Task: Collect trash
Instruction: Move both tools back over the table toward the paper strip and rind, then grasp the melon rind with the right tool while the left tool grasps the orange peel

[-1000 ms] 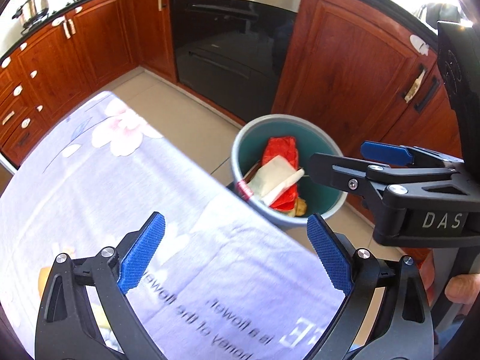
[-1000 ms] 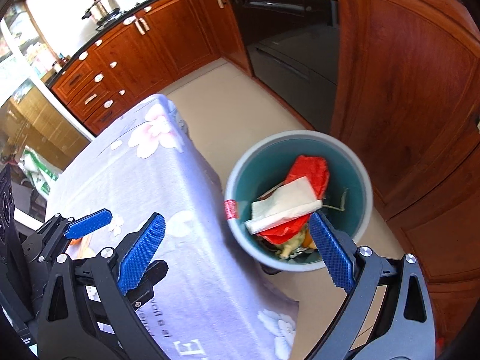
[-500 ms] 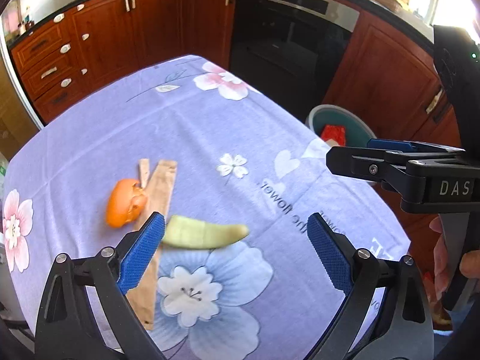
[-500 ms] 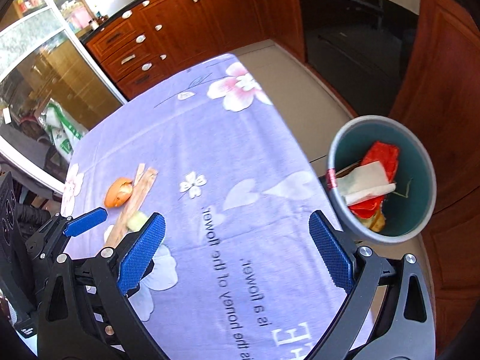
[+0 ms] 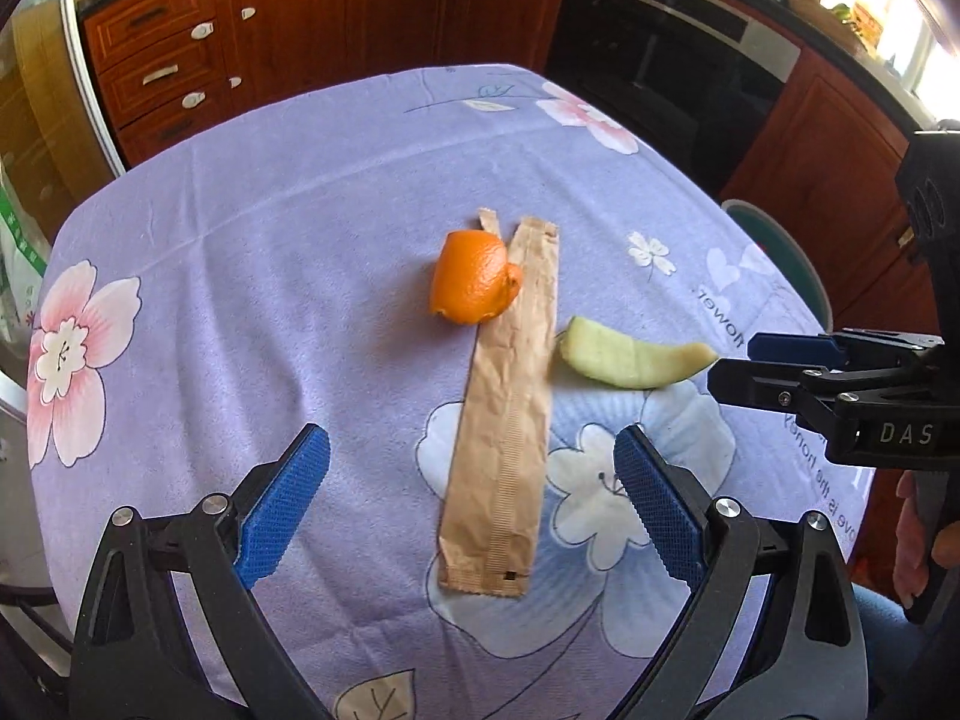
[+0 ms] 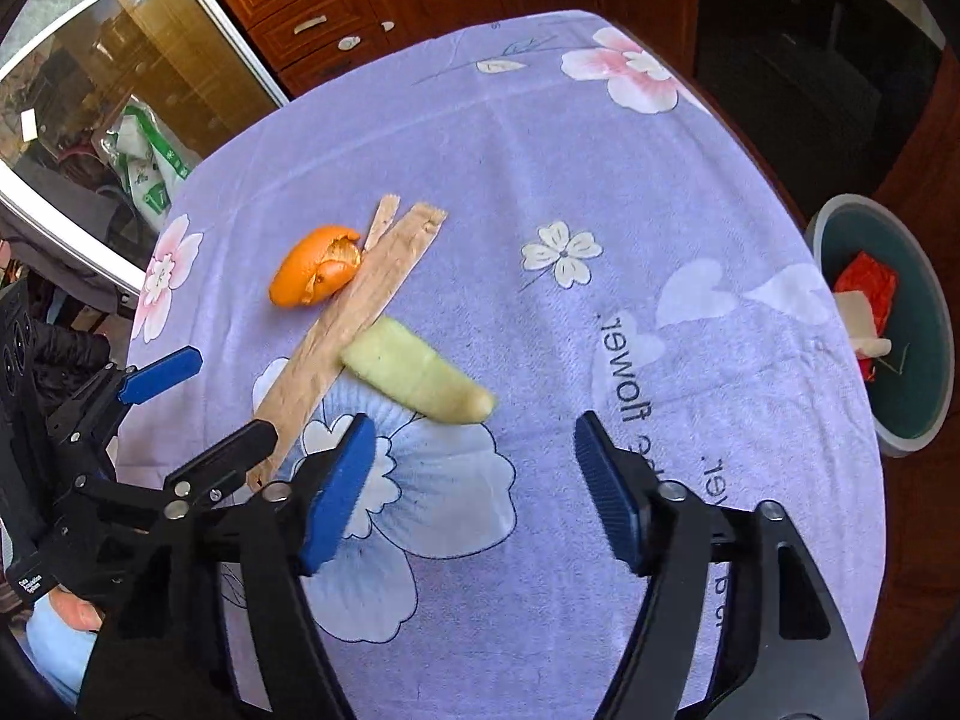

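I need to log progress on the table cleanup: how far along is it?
Partly done. The bin beside the table already holds a red wrapper and white paper. Nothing is in hand: the left tool is open, the right tool is closing on nothing. Left on the cloth: orange peel, brown paper sleeve, pale peel.

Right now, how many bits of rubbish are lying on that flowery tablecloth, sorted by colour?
Orange: 1, the orange peel
Brown: 1, the torn paper wrapper
Pale yellow-green: 1, the fruit peel strip
Total: 3 on the tablecloth
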### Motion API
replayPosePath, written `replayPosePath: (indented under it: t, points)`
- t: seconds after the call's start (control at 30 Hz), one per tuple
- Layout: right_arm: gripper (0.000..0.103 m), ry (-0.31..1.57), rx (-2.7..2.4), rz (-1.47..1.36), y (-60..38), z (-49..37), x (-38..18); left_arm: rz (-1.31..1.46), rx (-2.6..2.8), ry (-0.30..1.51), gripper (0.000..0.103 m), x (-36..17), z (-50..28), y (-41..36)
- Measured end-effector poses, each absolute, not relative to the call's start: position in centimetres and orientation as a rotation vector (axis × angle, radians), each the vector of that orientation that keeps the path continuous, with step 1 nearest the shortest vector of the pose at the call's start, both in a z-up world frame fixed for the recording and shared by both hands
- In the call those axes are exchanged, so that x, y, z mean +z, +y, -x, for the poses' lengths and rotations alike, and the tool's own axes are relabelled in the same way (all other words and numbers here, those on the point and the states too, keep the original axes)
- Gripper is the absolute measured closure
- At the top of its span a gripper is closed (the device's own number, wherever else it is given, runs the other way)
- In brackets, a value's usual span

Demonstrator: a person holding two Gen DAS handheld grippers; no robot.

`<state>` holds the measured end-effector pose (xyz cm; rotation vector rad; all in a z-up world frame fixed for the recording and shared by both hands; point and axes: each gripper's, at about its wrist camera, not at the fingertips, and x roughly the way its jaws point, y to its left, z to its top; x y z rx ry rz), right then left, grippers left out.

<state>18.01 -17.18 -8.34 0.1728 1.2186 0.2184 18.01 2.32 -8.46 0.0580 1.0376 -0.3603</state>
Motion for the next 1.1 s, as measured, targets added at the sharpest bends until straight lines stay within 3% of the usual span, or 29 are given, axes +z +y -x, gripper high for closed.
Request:
replayPosePath:
  t: [0.17, 0.23, 0.5, 0.6, 0.9, 1.0, 1.1]
  points:
    - [0.062, 1.244, 0.208, -0.194, -16.6, -18.0, -9.6, -0.053, -0.367, 1.054, 0.007, -9.4, -18.7, 3.3]
    - [0.073, 1.244, 0.208, -0.189, -16.2, -18.2, -9.9, -0.054, -0.369, 1.055, 0.007, -9.5, -18.8, 3.5]
    - [0.076, 1.206, 0.207, -0.19, -15.7, -19.9, -10.1, -0.045, -0.369, 1.063, 0.007, -9.9, -19.8, 4.0]
    - [0.086, 1.194, 0.219, -0.191, -15.4, -20.5, -10.1, -0.035, -0.363, 1.07, 0.007, -10.0, -20.4, 4.2]
    - [0.083, 1.16, 0.241, -0.188, -14.6, -22.3, -10.5, -0.029, -0.358, 1.074, 0.007, -10.0, -22.1, 4.0]
    - [0.093, 1.138, 0.258, -0.167, -14.3, -22.4, -10.2, -0.029, -0.363, 1.063, 0.007, -9.7, -22.7, 3.7]
    - [0.095, 1.12, 0.255, -0.169, -14.7, -22.8, -9.4, -0.026, -0.372, 1.052, 0.007, -9.4, -23.4, 3.1]
